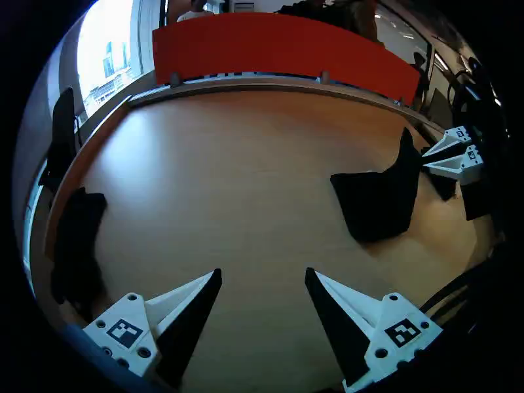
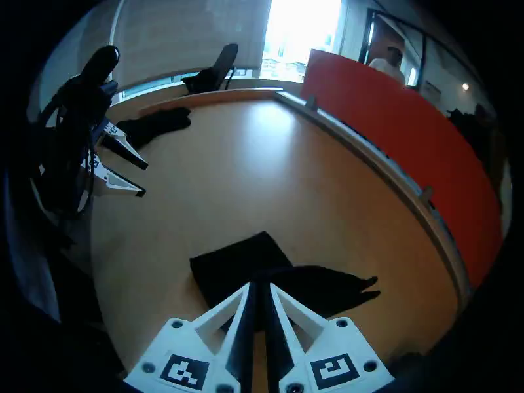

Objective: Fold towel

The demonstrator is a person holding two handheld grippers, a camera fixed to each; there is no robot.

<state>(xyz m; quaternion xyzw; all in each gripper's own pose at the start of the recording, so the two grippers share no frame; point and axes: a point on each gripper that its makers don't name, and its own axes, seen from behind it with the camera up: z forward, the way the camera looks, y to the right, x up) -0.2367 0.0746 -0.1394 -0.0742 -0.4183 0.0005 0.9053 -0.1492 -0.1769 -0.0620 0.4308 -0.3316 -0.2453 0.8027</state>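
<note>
Early going, prob. Black towel (image 1: 380, 196) rumpled on the wooden surface (image 1: 229, 183), one edge raised to a peak toward the right gripper (image 1: 426, 164) — no squared layers, no clean crease yet. Left to do, at a guess: carry that edge over, lay it flat, line up corners, maybe fold again

Right jaws pressed nearly together w/ dark cloth between the tips, so apparently pinching the towel's near edge. Rest of the towel just beyond the tips in the right gripper view: flat part to the left, a bunched tongue trailing off to the right

Left gripper (image 1: 262, 274) well apart from the towel, over bare wood — jaws spread wide, holding nothing. Towel ahead and off to the right of them in the left gripper view

Second dark cloth (image 1: 75, 242) near the surface's left edge, well apart from both grippers. Red divider (image 1: 281, 49) along the back
</note>
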